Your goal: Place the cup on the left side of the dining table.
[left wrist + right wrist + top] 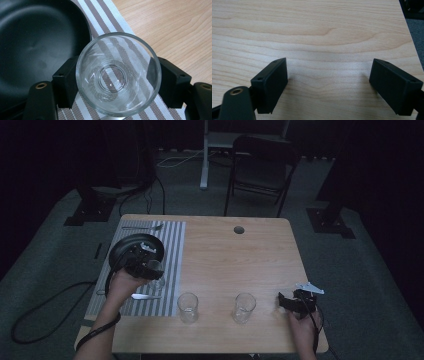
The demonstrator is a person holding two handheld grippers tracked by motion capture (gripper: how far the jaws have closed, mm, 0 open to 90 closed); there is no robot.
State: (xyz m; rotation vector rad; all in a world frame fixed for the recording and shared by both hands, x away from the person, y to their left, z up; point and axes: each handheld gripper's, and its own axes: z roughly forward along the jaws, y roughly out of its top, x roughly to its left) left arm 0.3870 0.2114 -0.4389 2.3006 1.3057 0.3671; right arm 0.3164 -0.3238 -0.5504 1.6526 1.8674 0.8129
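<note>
My left gripper (117,77) is shut on a clear drinking glass (117,75), its black pads pressing the glass on both sides. I look down into the upright glass, held over the striped placemat (112,22) beside a black plate (37,45). From the high view the left gripper (150,269) holds the glass (156,272) at the plate's (125,247) near right edge. Two more empty glasses (188,307) (244,307) stand on the wooden table (230,255) near its front edge. My right gripper (286,301) rests at the front right, jaws wide open over bare wood (327,45).
On the placemat (170,245) a fork (142,226) lies at the far edge and another piece of cutlery (145,296) lies near the front. A round hole (239,229) is in the tabletop at the back. A folding chair (260,170) stands beyond the table.
</note>
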